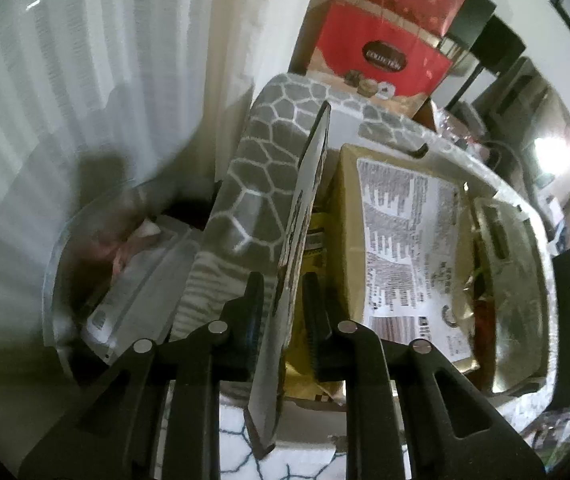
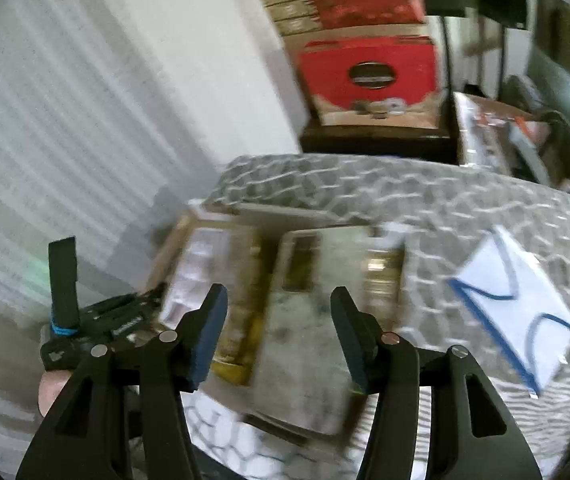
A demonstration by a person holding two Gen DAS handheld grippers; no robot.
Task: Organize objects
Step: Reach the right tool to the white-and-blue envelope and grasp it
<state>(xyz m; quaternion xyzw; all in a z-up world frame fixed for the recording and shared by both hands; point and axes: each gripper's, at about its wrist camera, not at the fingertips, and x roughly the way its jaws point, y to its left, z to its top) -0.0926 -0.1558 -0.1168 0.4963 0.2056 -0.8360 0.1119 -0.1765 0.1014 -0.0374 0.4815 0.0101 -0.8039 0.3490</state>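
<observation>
The left gripper [image 1: 283, 316] pinched a thin flat card [image 1: 305, 216] edge-on over the patterned bin [image 1: 261, 168], beside a gold box [image 1: 405, 248]. The right gripper [image 2: 279, 332] hung parted and empty above it.

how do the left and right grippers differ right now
The left gripper is nearly shut, clamped on a thin flat card held on edge; the right gripper stands open with nothing between its fingers. The left sits low in the grey patterned bin; the right hangs above it, its view blurred. Both are black two-finger grippers pointing down at the bin.
</observation>
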